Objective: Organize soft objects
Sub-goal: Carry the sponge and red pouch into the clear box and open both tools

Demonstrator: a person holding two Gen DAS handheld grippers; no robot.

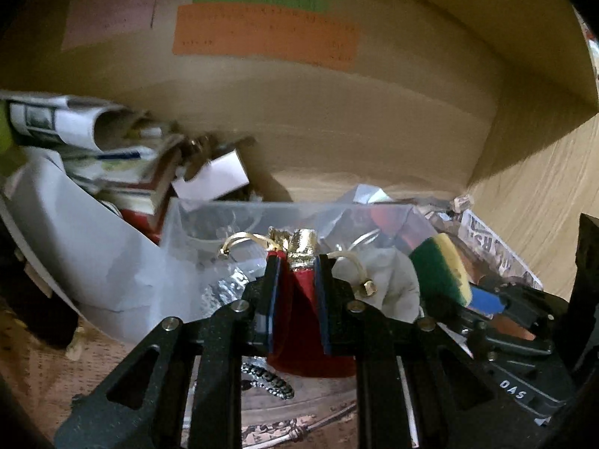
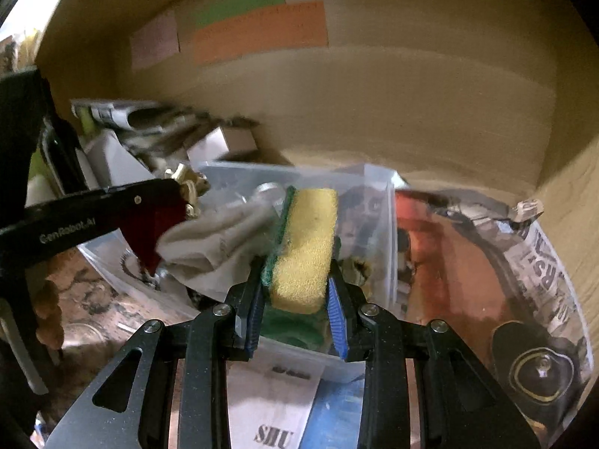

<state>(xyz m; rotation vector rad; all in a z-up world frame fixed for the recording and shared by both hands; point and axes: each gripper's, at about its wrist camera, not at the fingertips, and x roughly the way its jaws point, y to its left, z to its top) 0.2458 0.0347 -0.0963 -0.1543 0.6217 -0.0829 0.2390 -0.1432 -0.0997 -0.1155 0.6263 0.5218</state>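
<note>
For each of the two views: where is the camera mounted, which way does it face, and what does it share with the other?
Left wrist: on the left hand-held gripper, facing forward past a red pouch toward the clear plastic bin; right hand-held gripper visible.
Right wrist: on the right one, facing its sponge; left one visible.
Shared: bin, pouch, sponge, cardboard box.

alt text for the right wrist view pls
The right gripper clamps a yellow-and-green sponge above a clear plastic bin. At left, the left gripper holds a dark red pouch beside grey cloth.
</note>
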